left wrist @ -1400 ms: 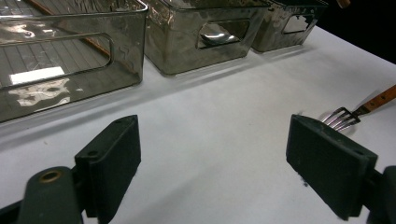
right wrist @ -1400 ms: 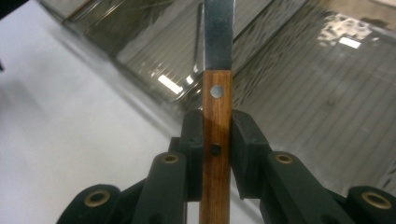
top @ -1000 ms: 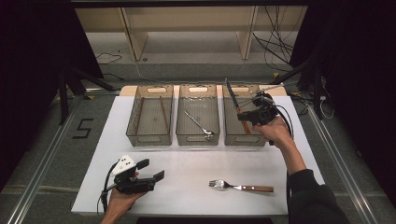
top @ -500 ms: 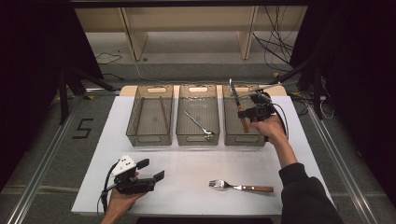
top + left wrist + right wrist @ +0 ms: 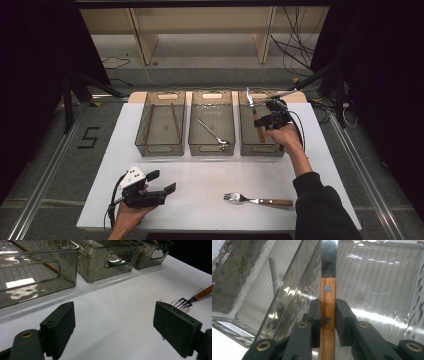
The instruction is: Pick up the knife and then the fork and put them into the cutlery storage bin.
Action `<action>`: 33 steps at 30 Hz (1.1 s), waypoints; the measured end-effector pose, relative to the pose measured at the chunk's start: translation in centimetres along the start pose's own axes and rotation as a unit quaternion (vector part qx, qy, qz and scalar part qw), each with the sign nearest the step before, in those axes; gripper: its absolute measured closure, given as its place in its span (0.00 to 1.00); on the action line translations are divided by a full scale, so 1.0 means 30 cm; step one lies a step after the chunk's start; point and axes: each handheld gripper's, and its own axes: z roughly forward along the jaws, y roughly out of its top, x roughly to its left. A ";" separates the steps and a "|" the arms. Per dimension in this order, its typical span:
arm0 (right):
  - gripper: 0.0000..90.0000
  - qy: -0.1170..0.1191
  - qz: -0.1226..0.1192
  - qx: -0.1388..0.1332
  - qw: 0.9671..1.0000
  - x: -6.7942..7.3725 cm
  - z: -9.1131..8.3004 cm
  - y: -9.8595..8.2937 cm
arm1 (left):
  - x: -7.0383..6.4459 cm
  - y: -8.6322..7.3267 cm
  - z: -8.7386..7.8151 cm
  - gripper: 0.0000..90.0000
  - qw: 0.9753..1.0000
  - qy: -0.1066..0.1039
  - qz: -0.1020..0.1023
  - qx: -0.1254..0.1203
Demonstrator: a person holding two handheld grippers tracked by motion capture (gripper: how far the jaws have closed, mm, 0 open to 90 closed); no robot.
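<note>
Near edge: my left gripper (image 5: pixel 159 189) sits low on the white table (image 5: pixel 200 175), jaws spread wide w/ nothing between them, same spot as 1 s ago. The left gripper view has the fork (image 5: pixel 186 301) just past the right jaw, tines toward me, wooden handle running off. In the high view it lies to the R of that gripper, well apart, untouched.

Mid: three clear bins in a row. Left bin (image 5: pixel 161 150) holds what look like chopsticks, not sure. Middle bin (image 5: pixel 212 148) has a spoon (image 5: pixel 213 133).

Far: right gripper (image 5: pixel 261 121) is clamped on the knife (image 5: pixel 256 120) by its wooden handle, blade up. Since 1 s ago it's moved further over the right bin (image 5: pixel 260 149) and the knife has tipped nearer upright. The right gripper view has the handle pinched tight, bin floor right behind.

Prob sorting cutlery by type; knife looks abt ready to lower and release. Fork likely next.
</note>
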 end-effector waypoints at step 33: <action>0.41 0.101 -0.148 -0.062 0.982 0.146 -0.204 -0.135 | -0.003 -0.001 0.003 0.20 1.000 0.000 -0.001 0.001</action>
